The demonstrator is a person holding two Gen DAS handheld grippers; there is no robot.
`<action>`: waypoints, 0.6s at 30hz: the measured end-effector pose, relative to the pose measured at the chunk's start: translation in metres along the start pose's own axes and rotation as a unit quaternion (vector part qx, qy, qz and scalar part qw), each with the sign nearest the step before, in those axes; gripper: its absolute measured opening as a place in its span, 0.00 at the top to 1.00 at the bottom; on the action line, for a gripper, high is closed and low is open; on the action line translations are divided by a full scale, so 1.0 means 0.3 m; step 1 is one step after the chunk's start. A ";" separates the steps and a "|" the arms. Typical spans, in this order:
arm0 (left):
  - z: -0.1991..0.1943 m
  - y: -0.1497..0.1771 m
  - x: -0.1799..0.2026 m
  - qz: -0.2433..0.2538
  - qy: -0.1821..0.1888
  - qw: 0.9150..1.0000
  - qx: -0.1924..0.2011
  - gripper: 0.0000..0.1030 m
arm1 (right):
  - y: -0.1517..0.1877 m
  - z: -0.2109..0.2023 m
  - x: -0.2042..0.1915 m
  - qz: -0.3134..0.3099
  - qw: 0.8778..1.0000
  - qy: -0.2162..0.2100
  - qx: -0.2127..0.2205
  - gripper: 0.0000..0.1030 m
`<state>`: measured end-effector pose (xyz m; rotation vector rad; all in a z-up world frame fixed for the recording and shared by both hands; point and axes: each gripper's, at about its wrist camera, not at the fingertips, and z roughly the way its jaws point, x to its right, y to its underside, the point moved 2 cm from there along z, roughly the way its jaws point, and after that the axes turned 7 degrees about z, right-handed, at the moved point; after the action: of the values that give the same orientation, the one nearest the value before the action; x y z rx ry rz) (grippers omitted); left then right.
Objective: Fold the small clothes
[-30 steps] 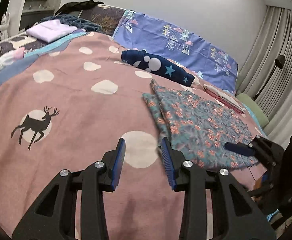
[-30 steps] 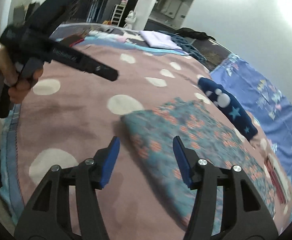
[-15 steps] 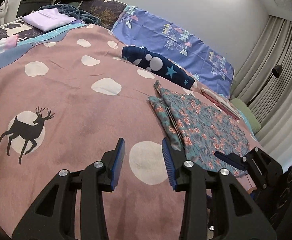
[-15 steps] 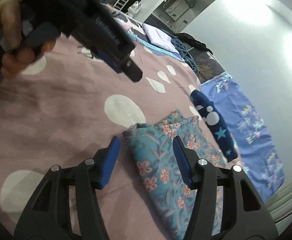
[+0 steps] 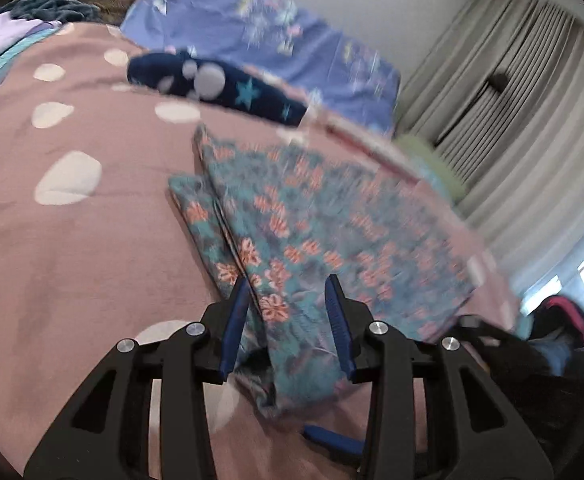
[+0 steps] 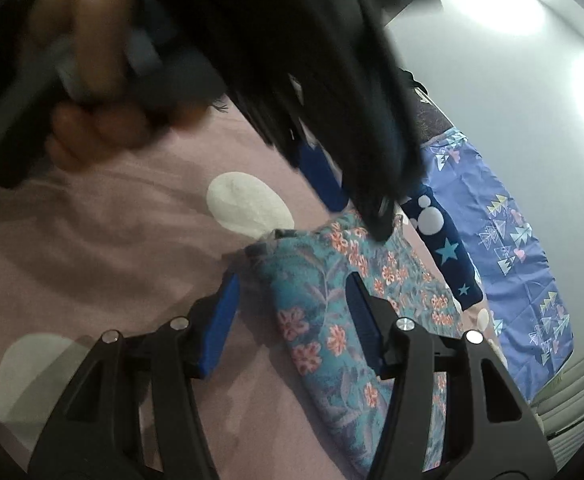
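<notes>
Pink spotted bedspread [image 5: 92,260] under floral garment [image 5: 331,240] and navy starred garment [image 5: 220,88].

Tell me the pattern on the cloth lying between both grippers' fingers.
Teal floral cloth with orange-pink flowers and leaves; sharpest in the right wrist view.

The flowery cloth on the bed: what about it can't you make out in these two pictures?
- Left wrist view: the floral garment is motion-blurred; its far edge and what kind of clothing it is stay unclear.
- Left wrist view: its near corner is hidden behind the left gripper.
- Right wrist view: the left gripper's blurred black body covers its far end.
- Right wrist view: the right gripper hides the near part; whether the fingers touch cloth is unclear.
</notes>
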<state>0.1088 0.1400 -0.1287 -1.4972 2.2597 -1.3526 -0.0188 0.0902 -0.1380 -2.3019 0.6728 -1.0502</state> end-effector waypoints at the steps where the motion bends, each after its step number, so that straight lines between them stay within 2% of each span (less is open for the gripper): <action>1: 0.029 0.001 0.004 0.000 0.004 1.000 -0.013 0.64 | 0.009 -0.009 0.008 0.005 1.000 0.002 -0.002 0.46; 2: 0.041 0.003 0.007 0.002 0.008 1.000 -0.020 0.67 | 0.016 -0.012 0.020 0.009 1.000 0.002 -0.003 0.45; 4: 0.060 0.013 0.012 0.007 0.014 0.999 -0.037 0.90 | 0.026 -0.018 0.039 0.019 1.000 0.001 -0.006 0.43; 5: 0.066 0.023 0.007 0.006 0.009 0.999 -0.047 0.92 | 0.030 -0.020 0.048 0.023 1.000 -0.002 -0.007 0.43; 8: 0.044 0.057 -0.022 -0.007 0.010 0.999 -0.049 0.93 | 0.032 -0.023 0.059 0.031 1.000 -0.003 -0.006 0.42; 12: 0.014 0.096 -0.036 -0.018 0.037 0.998 -0.048 0.91 | 0.030 -0.003 0.064 0.044 0.999 -0.009 -0.012 0.41; 14: 0.017 0.105 -0.019 -0.014 0.047 0.997 -0.052 0.95 | 0.029 0.014 0.069 0.048 0.999 -0.008 -0.018 0.41; 15: 0.016 0.107 -0.005 -0.007 0.048 0.998 -0.051 0.98 | 0.032 0.019 0.075 0.049 0.999 -0.008 -0.017 0.41; 18: -0.022 0.096 0.019 -0.001 0.036 0.999 -0.033 0.98 | 0.033 0.008 0.084 0.055 0.998 -0.005 -0.013 0.41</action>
<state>0.0827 0.1429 -0.1436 -1.4934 2.3698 -1.3673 -0.0045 0.0678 -0.1323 -2.2624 0.8045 -0.9829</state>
